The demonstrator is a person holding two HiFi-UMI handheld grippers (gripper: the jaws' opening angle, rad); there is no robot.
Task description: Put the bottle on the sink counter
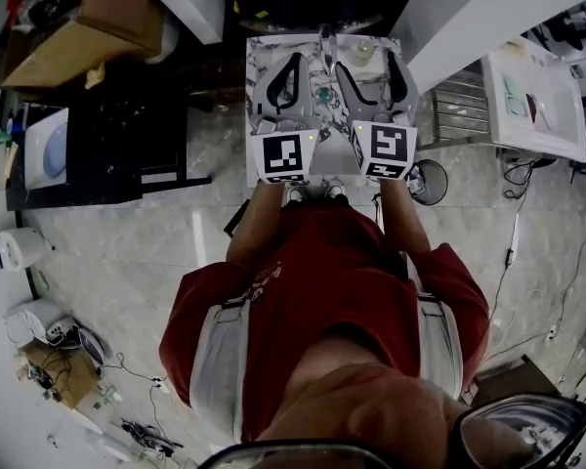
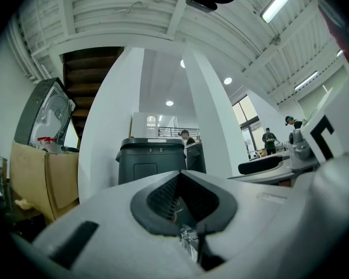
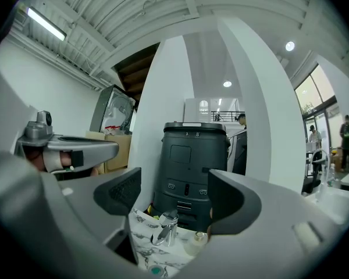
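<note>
A small pale bottle (image 3: 196,242) with a round cap stands upright on the marble sink counter (image 3: 141,225), just right of the chrome faucet (image 3: 166,225). In the head view the bottle (image 1: 363,51) is at the counter's (image 1: 264,47) far right. My right gripper (image 3: 174,199) is open, and the bottle stands below and ahead of its gap, untouched by the pads. In the head view the right gripper (image 1: 374,68) hovers over the counter's right half. My left gripper (image 2: 189,237) is shut and holds nothing. It hangs over the counter's left half, where the head view shows the left gripper (image 1: 285,68).
A dark grey bin-like unit (image 3: 189,167) stands right behind the counter, between white pillars (image 3: 253,109). The sink drain (image 1: 323,96) lies between the grippers. Cardboard boxes (image 1: 88,27) and a black table (image 1: 107,135) are on the left, a white table (image 1: 532,101) on the right.
</note>
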